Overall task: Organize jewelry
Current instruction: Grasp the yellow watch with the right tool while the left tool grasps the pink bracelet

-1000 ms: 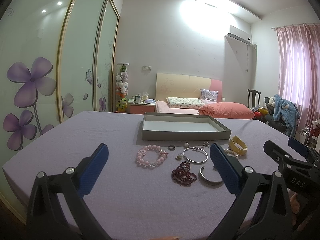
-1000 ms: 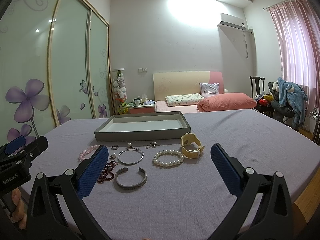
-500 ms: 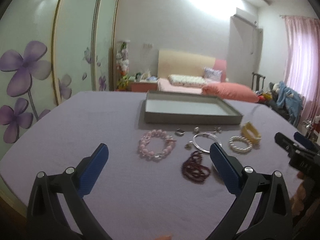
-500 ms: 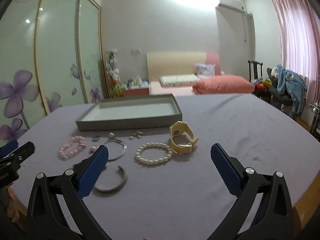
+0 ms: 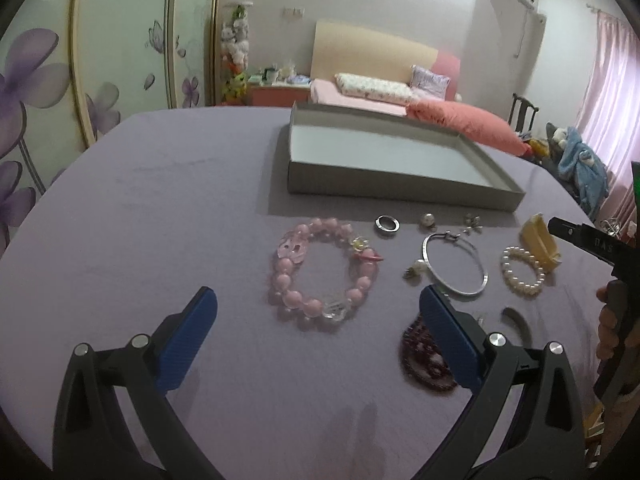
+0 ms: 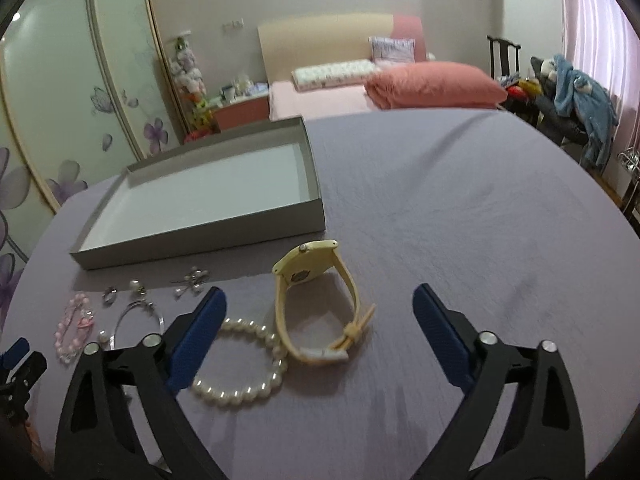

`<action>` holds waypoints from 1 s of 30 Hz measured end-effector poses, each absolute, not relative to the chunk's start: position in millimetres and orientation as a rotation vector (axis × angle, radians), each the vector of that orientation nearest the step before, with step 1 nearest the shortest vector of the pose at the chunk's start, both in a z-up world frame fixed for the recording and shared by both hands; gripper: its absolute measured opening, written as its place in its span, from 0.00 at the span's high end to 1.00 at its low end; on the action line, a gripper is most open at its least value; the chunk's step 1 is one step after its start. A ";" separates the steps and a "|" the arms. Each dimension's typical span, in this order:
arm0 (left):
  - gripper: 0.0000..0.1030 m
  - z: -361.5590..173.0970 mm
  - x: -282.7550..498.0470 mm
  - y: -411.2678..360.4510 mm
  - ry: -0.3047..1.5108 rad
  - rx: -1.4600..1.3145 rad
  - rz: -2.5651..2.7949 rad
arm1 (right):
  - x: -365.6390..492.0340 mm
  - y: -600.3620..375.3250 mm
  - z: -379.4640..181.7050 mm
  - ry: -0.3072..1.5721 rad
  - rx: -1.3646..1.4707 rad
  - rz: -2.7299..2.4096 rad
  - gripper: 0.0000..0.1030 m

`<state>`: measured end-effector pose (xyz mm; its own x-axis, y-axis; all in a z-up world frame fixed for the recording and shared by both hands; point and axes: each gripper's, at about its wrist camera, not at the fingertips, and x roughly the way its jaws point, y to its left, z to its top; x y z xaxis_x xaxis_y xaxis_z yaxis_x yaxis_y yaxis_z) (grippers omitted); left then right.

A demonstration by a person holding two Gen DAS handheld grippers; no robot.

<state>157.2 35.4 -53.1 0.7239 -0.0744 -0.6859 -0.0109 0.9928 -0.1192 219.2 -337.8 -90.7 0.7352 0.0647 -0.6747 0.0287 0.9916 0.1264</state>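
While both views tipped down from the bedroom wall toward the work surface, noted more of the lilac cloth-covered table [image 5: 168,208] and less of the room than a second earlier. Logged largest to smallest.

Shallow grey cardboard tray with pale floor [image 5: 384,156]: at the far side of the table, nothing in it. No sorting done yet.

Left gripper [image 5: 318,322]: blue-padded jaws spread wide, nothing between the pads, hung above the cloth. Now closer to the jewelry than a second ago.

Right gripper [image 6: 318,330]: jaws wide but closing slightly; pads touched nothing. Cream yellow plastic wristwatch [image 6: 316,304] framed between the fingers, resting on its side just in front of the tray's near corner.

Pink bead bracelet with clear charms [image 5: 324,274]: flat on the cloth, centred ahead of the left gripper.

White pearl bracelet [image 6: 248,364]: touching the wristwatch strap, partly behind the right gripper's left pad.

Thin silver wire bangle [image 5: 456,264], dark red bead bracelet [image 5: 424,356] (partly hidden by the left gripper's right pad), small silver ring [image 5: 387,224], pearl earrings [image 5: 427,220]: all loose between the tray and the grippers.

Judged: approach phase, each gripper lined up on its own piece — left on the pink bracelet, right on the wristwatch. First pickup not yet made.
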 end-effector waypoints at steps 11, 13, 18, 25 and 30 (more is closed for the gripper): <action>0.04 -71.4 184.5 35.4 0.875 -0.089 -0.031 | 231.0 -338.2 -106.2 0.837 0.121 0.014 0.59; 0.10 -73.6 190.0 37.2 0.893 -0.101 -0.036 | 230.7 -340.2 -104.7 0.834 0.132 0.017 0.62; 0.17 -74.3 202.1 47.5 0.917 -0.134 -0.027 | 227.6 -342.1 -103.7 0.827 0.147 0.024 0.63; 0.44 -70.5 211.7 62.9 0.928 -0.144 -0.002 | 231.9 -343.2 -101.6 0.827 0.145 0.029 0.63; 0.56 -71.1 215.7 58.4 0.924 -0.082 0.008 | 236.3 -346.8 -100.4 0.829 0.156 0.038 0.62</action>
<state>215.7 58.4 -71.1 0.6027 -0.0286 -0.7975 -0.0417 0.9969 -0.0673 236.3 -346.8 -100.4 0.6757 0.0940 -0.7312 0.0275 0.9879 0.1524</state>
